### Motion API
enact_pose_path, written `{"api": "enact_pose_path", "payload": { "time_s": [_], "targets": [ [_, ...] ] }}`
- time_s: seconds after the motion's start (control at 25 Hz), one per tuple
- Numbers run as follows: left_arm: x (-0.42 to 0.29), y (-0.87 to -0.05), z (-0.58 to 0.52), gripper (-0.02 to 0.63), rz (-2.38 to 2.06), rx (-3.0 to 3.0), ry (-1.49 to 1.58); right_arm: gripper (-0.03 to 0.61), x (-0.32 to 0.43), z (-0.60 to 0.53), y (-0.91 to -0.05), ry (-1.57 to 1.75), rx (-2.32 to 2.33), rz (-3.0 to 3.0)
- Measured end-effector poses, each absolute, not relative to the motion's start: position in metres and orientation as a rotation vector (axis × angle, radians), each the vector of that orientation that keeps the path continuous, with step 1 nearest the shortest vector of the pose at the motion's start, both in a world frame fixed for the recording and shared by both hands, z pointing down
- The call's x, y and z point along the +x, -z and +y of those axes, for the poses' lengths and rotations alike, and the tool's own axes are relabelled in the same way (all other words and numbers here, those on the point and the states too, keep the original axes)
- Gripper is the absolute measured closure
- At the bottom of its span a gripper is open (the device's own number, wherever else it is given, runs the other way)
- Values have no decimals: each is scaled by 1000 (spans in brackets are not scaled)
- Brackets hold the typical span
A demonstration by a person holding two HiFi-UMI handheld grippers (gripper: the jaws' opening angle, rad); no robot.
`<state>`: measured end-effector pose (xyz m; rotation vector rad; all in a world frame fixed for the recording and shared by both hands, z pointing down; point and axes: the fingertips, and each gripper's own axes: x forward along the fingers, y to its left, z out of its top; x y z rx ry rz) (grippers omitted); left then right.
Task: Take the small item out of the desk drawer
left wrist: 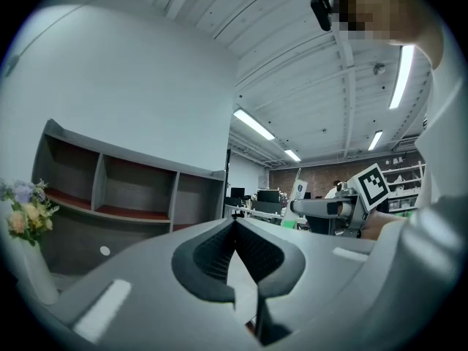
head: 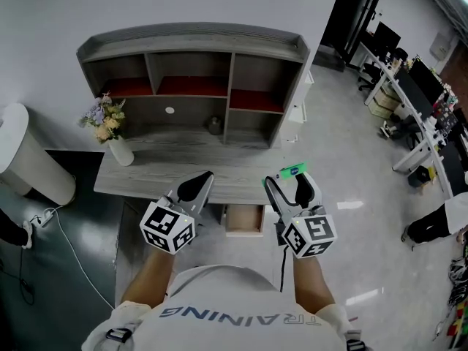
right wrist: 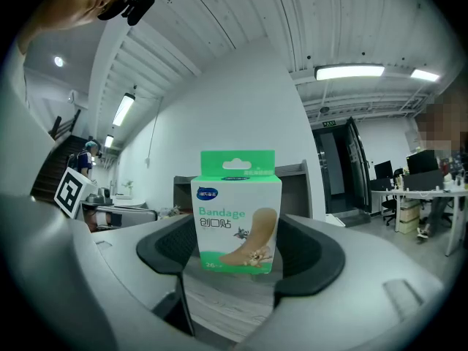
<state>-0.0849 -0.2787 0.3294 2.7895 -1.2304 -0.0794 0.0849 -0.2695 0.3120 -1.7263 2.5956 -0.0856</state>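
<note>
A small green and white bandage box [right wrist: 238, 210] stands upright between the pads of my right gripper [right wrist: 238, 232], which is shut on it. In the head view the box [head: 294, 170] shows at the tip of the right gripper [head: 290, 181], held above the desk's front edge. Below and between the grippers, the desk drawer [head: 243, 221] is pulled out; I cannot see what lies inside. My left gripper [head: 204, 178] hovers to the drawer's left. Its jaws [left wrist: 234, 225] meet at the tips with nothing between them.
The grey desk [head: 161, 163] carries a hutch of shelves [head: 194, 53], a vase of flowers [head: 110, 126] at its left and a small dark object [head: 213, 125] by the back. A white bin [head: 22, 156] stands left. Office desks [head: 409, 93] and a person [head: 439, 221] are at right.
</note>
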Motion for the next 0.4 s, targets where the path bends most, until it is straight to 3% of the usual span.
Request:
{"api": "enact_pose_path", "payload": {
  "time_s": [0.4],
  "targets": [
    [-93,-338,-273,612,-1219,2769,56,222,77,-267,-324,120,-1746,2604]
  ]
}}
